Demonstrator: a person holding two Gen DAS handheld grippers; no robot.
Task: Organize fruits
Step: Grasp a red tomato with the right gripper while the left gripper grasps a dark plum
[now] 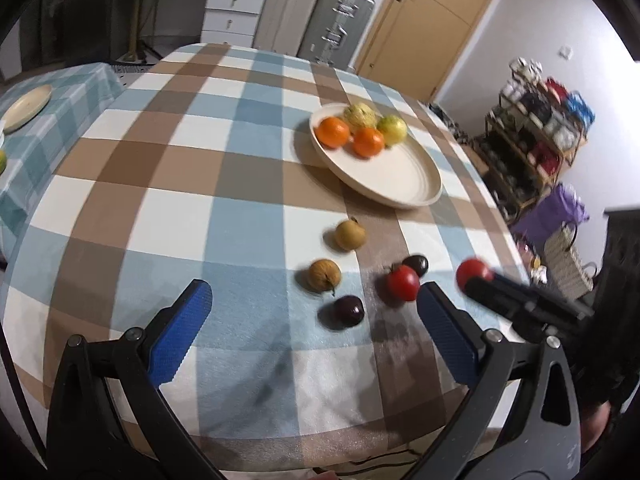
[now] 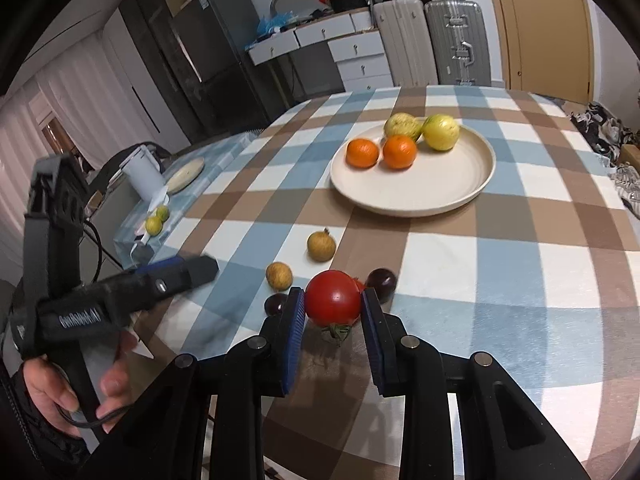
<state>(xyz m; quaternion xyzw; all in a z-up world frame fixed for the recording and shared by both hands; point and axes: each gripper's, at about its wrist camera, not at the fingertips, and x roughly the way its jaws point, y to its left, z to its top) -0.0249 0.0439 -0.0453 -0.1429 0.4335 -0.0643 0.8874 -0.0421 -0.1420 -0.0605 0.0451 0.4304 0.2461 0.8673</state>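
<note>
Right gripper (image 2: 333, 307): jaws closed onto a tomato (image 2: 333, 298), one blue pad on each side, its green stem hanging below; held above the checked table (image 2: 520, 272).
Left gripper (image 1: 316, 312): jaws spread wide, gripping nothing, over the table's near part.
Second tomato (image 1: 403, 282): on the cloth just beyond the left gripper's right fingertip.
Plums: one (image 1: 349, 310) between the left fingertips; another (image 2: 382, 279) just past the right gripper's right fingertip.
Brown fruits: two, one (image 1: 324, 275) close ahead of the left fingers, one (image 1: 350, 234) farther ahead toward the plate.
Plate (image 2: 440, 196): well ahead of both grippers, cream, round.
Plate contents: two oranges (image 2: 362, 153) (image 2: 399, 152) side by side and two yellow-green fruits (image 2: 402, 125) (image 2: 441, 132) behind them, all crowded at the far rim; the near half is bare.
Side table: a second plate (image 2: 186, 174), far left of the right fingers, with nothing in it.
</note>
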